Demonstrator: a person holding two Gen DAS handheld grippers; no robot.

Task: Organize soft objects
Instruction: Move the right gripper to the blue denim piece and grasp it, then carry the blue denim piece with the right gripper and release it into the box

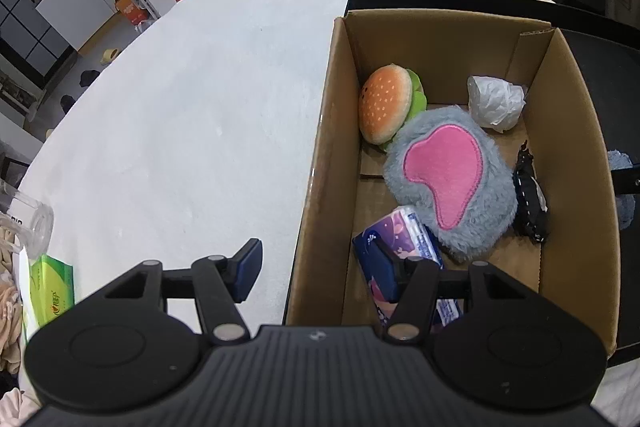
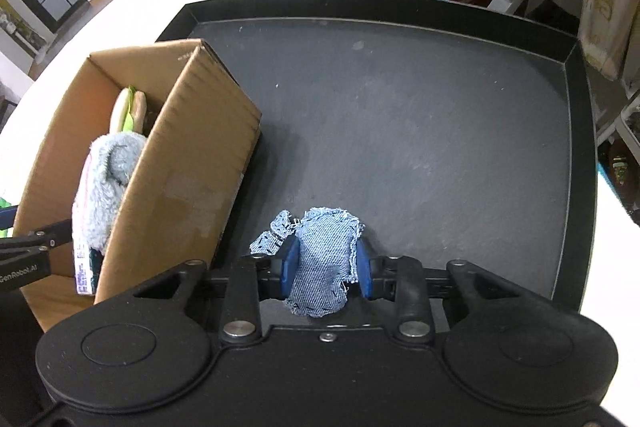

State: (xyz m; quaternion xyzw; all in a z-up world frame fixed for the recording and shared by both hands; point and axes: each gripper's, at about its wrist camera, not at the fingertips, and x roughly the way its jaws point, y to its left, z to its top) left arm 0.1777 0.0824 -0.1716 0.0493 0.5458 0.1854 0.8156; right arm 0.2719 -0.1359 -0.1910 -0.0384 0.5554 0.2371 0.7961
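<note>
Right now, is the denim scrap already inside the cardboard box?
No, the denim scrap sits between the right gripper pads over the black tray, beside the cardboard box, not inside it.

Between the right gripper [image 2: 325, 269] pads: a cloth scrap [image 2: 320, 263], on a tray [image 2: 440, 107]. Left of it, a box [image 2: 192, 163], also on the tray. Ahead of the left gripper [image 1: 316, 267], inside the box: tissue pack [image 1: 404, 239], plush toy [image 1: 452, 179], burger toy [image 1: 386, 103] beyond.
</note>
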